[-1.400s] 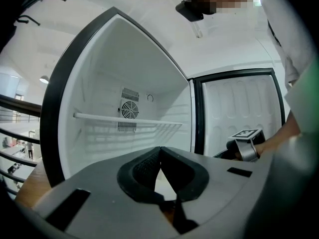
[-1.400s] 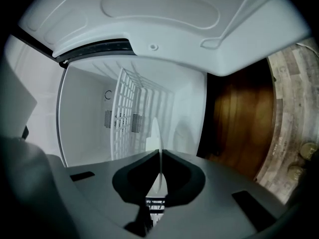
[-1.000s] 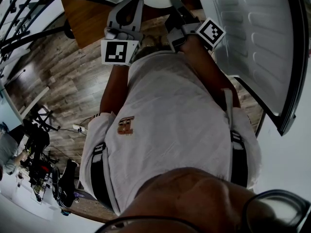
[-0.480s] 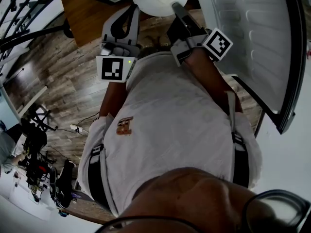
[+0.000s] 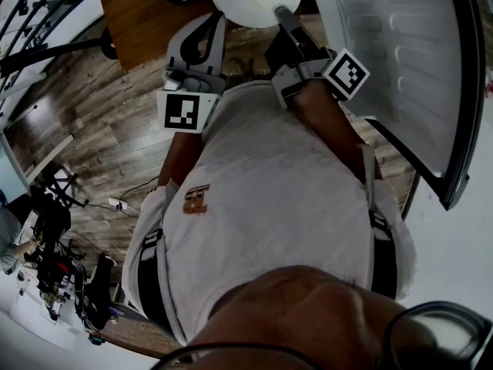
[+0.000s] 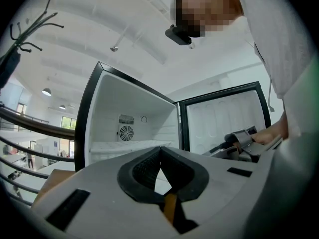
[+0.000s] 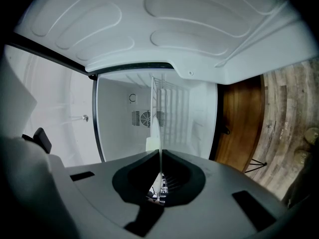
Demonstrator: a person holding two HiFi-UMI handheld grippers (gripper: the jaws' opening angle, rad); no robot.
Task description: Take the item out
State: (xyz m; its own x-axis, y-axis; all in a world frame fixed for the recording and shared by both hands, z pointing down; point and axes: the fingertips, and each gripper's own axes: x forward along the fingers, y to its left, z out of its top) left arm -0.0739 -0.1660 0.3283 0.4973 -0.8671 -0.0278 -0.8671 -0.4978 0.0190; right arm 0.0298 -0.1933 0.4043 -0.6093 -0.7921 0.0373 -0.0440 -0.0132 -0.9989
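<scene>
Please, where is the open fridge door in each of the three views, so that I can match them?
Head view: the open fridge door fills the right side.
Left gripper view: right of centre, in a black frame.
Right gripper view: across the top, ribbed white panel.
Shared landmark: the round fan grille on the fridge's back wall, in both gripper views only.

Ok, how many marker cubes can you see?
2. The left cube sits on the left gripper; the right cube on the right gripper, near the fridge door. None seems hidden.
</scene>
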